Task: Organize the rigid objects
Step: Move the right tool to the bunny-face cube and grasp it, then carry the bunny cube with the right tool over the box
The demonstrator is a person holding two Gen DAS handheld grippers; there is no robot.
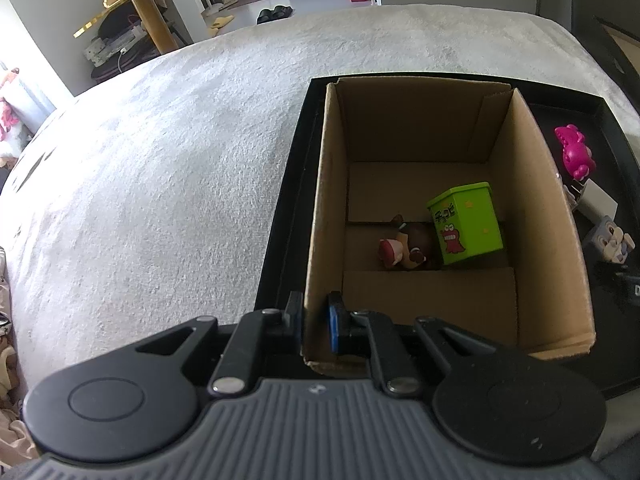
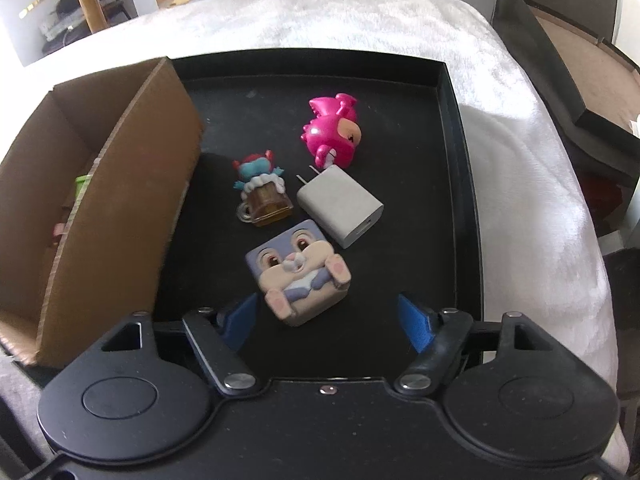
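The black tray (image 2: 460, 184) lies on the bed and carries the cardboard box (image 1: 548, 216). The left hand-held gripper (image 1: 316, 320) is clamped on the box's near wall, probably to steady it. The right hand-held gripper (image 2: 326, 320) is wide open around nothing, just before the rabbit cube (image 2: 300, 272), likely the next item to go in the box.

box (image 1: 416, 128): plain brown corrugated cardboard, matt
tray (image 2: 456, 184): black, smooth, dull sheen, under the box
blanket (image 1: 160, 168): white nubby cloth, under the tray
pink toy (image 2: 332, 132): glossy plastic, right of the box
charger (image 2: 340, 204): matt white plastic, metal prongs
green cube (image 1: 466, 224): smooth, printed, inside the box
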